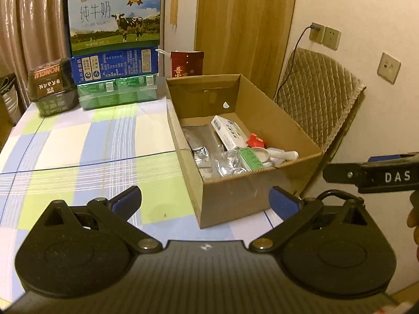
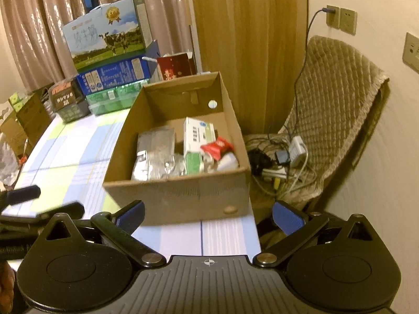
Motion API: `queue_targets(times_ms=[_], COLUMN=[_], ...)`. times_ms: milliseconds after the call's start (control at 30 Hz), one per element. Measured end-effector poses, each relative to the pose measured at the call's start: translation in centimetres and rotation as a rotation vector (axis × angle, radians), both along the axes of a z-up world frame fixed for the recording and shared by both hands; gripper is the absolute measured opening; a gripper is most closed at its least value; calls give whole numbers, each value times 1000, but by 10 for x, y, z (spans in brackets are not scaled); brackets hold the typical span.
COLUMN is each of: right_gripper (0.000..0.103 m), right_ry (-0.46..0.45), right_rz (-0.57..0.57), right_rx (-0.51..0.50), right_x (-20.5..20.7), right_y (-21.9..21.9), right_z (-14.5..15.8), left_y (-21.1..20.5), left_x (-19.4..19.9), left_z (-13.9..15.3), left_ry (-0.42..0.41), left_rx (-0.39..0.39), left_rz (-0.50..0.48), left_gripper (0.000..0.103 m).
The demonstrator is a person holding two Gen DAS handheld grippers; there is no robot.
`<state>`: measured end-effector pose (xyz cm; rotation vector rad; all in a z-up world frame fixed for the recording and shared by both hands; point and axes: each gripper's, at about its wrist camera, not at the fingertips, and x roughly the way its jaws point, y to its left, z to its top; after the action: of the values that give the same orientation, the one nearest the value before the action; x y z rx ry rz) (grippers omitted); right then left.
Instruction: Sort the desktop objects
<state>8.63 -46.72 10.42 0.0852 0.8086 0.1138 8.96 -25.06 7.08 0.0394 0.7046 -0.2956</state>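
An open cardboard box [image 1: 230, 198] [image 2: 180, 196] stands at the right edge of the checked tablecloth. Inside lie a white medicine carton [image 1: 229, 132] [image 2: 197, 133], silver foil packs [image 1: 204, 157] [image 2: 154, 157], a red packet [image 1: 256, 140] [image 2: 217, 147] and a green-and-white carton [image 1: 251, 158] [image 2: 193, 162]. My left gripper [image 1: 205, 201] is open and empty, just in front of the box. My right gripper [image 2: 208, 216] is open and empty too, facing the box's near wall. Each view shows part of the other gripper at its edge.
Stacked milk cartons [image 1: 115, 47] [image 2: 110, 52], a dark snack box [image 1: 51, 86] and a red box [image 1: 187, 62] line the table's far edge. A padded chair [image 1: 316, 96] [image 2: 332, 104] with cables and a charger [image 2: 285, 157] stands right of the table.
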Motion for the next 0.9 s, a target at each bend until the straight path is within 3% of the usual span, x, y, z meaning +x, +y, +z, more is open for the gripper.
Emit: queue_targets(times_ms=[367, 900], right_gripper=[101, 101], right_ry=[4, -17], right_rz=[9, 15], right_rx=[-37, -37], right_x=[-40, -59], right_y=[9, 16], right_z=[4, 18], left_y=[9, 8], left_x=[-26, -36], left_z=[7, 16], left_ry=[14, 29], left_rx=[-25, -73], left_rz=[52, 39], left_gripper=[102, 102])
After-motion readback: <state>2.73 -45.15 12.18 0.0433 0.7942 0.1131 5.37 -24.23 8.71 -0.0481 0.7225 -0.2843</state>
